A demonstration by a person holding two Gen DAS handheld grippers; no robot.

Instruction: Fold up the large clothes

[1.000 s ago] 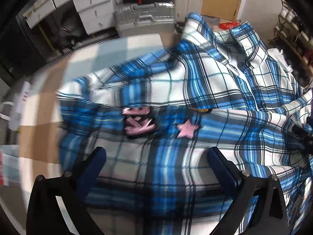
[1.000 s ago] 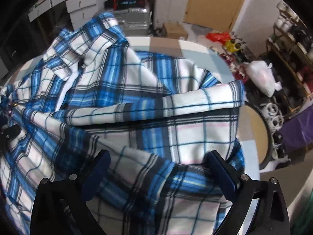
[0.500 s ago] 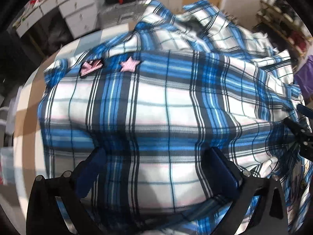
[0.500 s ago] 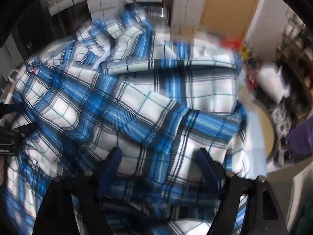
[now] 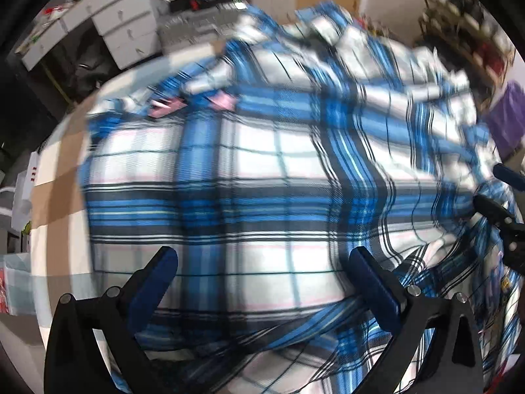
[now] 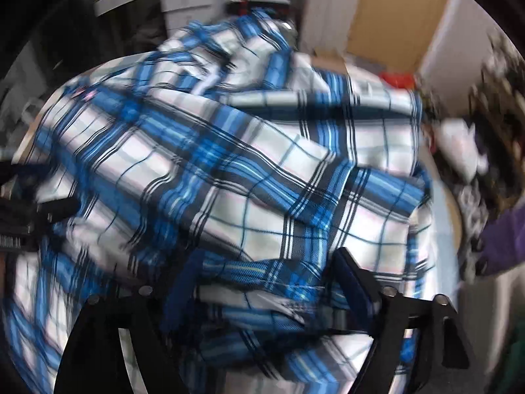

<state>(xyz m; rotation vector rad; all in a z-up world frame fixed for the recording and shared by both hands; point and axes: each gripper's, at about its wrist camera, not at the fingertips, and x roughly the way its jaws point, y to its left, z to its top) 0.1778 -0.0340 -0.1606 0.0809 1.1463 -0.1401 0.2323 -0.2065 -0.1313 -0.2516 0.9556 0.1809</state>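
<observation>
A large blue, white and black plaid shirt point(image 5: 262, 164) lies heaped on the table and fills both views. Two pink patches point(image 5: 164, 108) show on it at the far left. My left gripper point(image 5: 262, 256) is open wide, and the plaid cloth bulges between its blue fingers point(image 5: 157, 279). In the right wrist view my right gripper point(image 6: 267, 259) points down at the shirt point(image 6: 246, 164). Its jaws are closing around a bunched hem fold, and the pads do not clearly press on it. Each gripper shows at the edge of the other's view.
The checked table top point(image 5: 55, 164) shows only to the left of the shirt. White drawers point(image 5: 124, 26) and a silver suitcase point(image 5: 197, 29) stand behind the table. A white bag point(image 6: 459, 151) and cluttered shelves lie to the right.
Both grippers have slid across the shirt, so the pink patches now sit far from the left fingers. The right jaws have narrowed around a fold of cloth. The shirt is more bunched.
</observation>
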